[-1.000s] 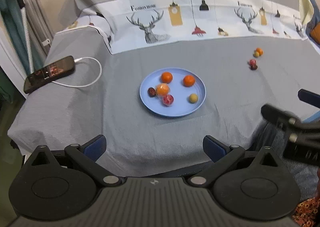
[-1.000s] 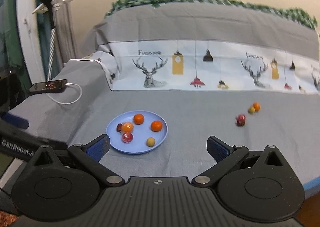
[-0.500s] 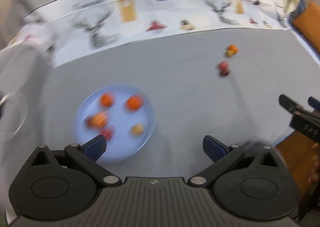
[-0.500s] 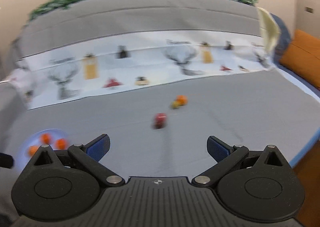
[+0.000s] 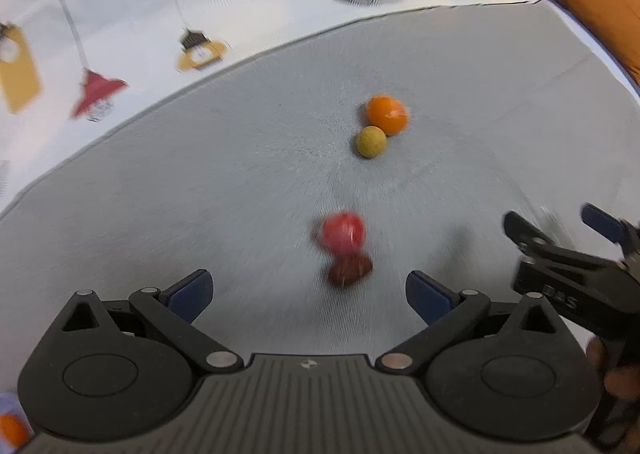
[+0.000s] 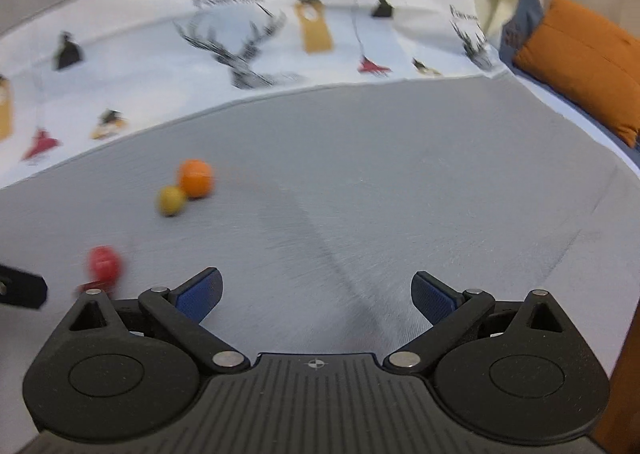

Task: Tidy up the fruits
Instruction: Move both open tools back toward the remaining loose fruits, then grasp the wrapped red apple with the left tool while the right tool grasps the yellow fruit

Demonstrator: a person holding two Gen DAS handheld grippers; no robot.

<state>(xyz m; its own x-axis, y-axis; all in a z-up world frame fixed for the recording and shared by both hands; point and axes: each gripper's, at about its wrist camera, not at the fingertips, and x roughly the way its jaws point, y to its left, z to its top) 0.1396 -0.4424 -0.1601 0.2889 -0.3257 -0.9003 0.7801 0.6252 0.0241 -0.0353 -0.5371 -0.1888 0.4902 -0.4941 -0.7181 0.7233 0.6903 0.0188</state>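
Left wrist view: the left gripper [image 5: 307, 292] fills the bottom of the frame, its blue fingers [image 5: 188, 294] spread wide and holding nothing.
Left of frame: only the grey bed cover [image 5: 160, 193], with the white printed sheet [image 5: 120, 13] across the upper left.
Centre, near: a red fruit [image 5: 343, 232] lies just above a dark brown fruit [image 5: 350, 269], the two touching — both sit in line between the fingers and slightly right of their midline.
Centre, far: a yellow-green fruit [image 5: 371, 141] touches an orange fruit [image 5: 386, 114] in the upper middle, well apart from the red pair.
Long axis: the brown fruit looks oval, lying roughly across the frame; blur makes this uncertain.
Right of frame: the right gripper [image 5: 560, 230] enters at the right edge, fingers parted and empty.
Right wrist view: the red fruit [image 6: 105, 262] sits at lower left, outside the open right fingers [image 6: 434, 296]; nothing lies between them.
Nearer hand: the left one, judging by how the red and brown fruits line up with it — a short forward reach would likely bracket them.
Plate: only a sliver of blue shows at the lower left corner of the left view, too little to be sure.
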